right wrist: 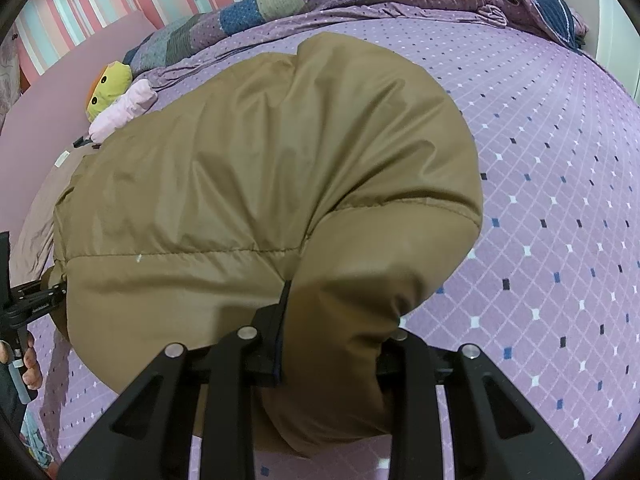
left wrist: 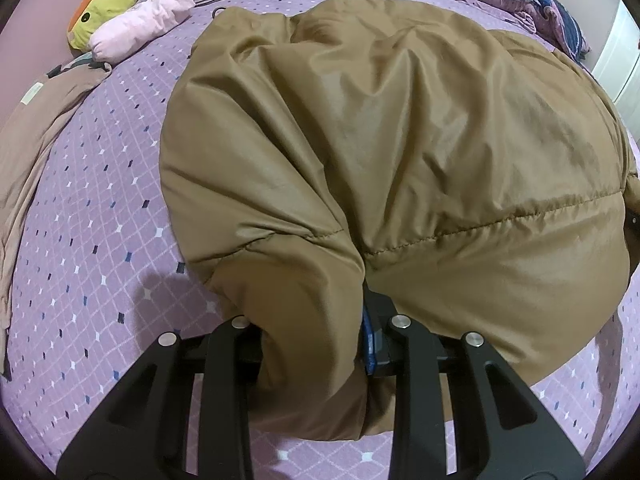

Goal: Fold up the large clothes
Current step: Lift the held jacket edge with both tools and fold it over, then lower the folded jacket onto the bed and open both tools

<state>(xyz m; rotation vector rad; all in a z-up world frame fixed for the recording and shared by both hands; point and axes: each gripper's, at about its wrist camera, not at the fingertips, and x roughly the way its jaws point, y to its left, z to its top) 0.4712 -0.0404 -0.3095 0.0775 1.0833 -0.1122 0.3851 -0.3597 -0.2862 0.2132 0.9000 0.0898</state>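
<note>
Jacket lies puffed on bedsheet; left gripper and right gripper both clamp its hem

Puffy brown quilted jacket, bunched and rumpled, on purple patterned bed, near edge lifted

Bunched brown jacket hid both grippers' fingertips; the pink garment and a hand ran off frame.

Tan-brown jacket, lilac diamond-patterned bedsheet, yellow-orange plush, black tongs
</note>
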